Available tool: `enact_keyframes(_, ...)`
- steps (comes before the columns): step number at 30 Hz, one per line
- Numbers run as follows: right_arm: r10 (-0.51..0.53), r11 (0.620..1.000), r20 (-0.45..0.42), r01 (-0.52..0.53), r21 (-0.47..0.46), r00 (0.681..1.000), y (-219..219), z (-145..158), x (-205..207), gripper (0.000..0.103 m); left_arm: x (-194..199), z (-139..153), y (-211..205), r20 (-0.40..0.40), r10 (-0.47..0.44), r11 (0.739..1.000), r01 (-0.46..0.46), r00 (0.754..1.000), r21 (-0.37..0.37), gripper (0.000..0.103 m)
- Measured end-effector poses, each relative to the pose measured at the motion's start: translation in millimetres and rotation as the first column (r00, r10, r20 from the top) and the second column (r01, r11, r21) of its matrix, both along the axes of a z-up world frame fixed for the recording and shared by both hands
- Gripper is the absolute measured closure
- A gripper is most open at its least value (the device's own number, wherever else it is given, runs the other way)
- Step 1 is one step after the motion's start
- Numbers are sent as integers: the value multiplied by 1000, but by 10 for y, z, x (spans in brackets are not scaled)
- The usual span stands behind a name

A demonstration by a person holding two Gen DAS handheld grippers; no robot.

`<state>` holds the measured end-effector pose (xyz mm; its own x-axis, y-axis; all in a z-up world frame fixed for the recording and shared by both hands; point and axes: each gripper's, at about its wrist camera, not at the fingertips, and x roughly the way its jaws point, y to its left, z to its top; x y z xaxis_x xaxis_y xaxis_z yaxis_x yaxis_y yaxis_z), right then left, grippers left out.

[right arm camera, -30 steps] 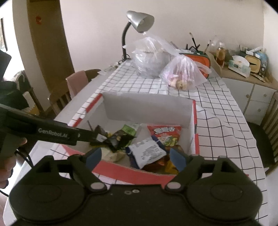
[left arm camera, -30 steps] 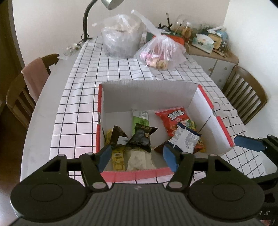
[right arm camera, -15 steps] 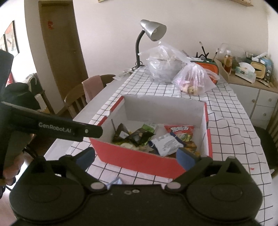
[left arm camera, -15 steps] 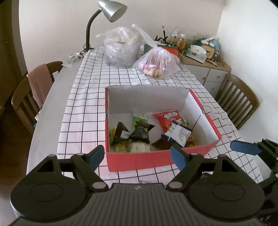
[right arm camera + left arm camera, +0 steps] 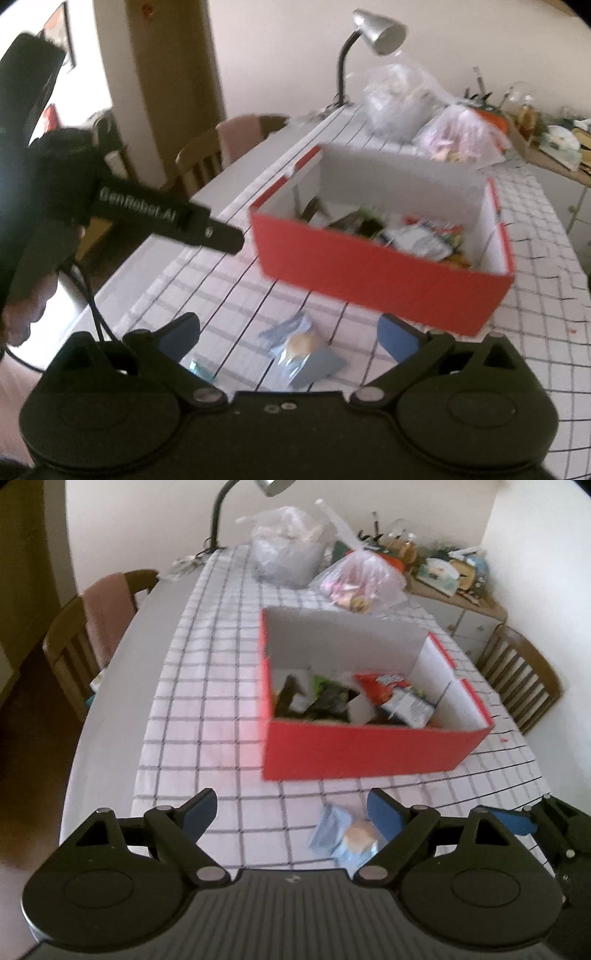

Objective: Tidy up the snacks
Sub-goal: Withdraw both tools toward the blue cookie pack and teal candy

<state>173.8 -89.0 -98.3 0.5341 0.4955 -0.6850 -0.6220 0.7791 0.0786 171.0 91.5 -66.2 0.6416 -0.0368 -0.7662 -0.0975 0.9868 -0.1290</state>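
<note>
**Q:** where's everything sitting relative to the box?

**Me:** The red box (image 5: 369, 753) is on the checked cloth (image 5: 207, 709), full of snack packs (image 5: 391, 698). One blue packet (image 5: 345, 836) lies on the cloth just in front of the box's near wall, outside it. In my right view there's also a small teal wrapper (image 5: 197, 367), left of that packet and further from the box.

**Q:** and the tongs?

**Me:** Both spread wide, holding nothing. I've got the left gripper (image 5: 291, 812) hovering in front of the box, the blue packet just inside its right finger. The right gripper (image 5: 288, 332) is also on the near side of the box, with the packet between its fingers, not touched.

**Q:** behind the box?

**Me:** Two plastic bags (image 5: 288, 550) and a lamp (image 5: 373, 40).
</note>
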Motion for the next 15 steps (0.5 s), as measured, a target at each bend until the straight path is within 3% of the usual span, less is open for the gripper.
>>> enact_keyframes(8, 108, 992, -35, -110, -66, 994, 333, -340, -152, 3, -242, -242, 223, -45, 68, 998, -69, 997, -7, 14)
enact_keyframes(15, 192, 972, -89, -202, -116, 977, 609, -607, -210, 12, -413, -399, 384, -83, 124, 992, -126, 989, -17, 14)
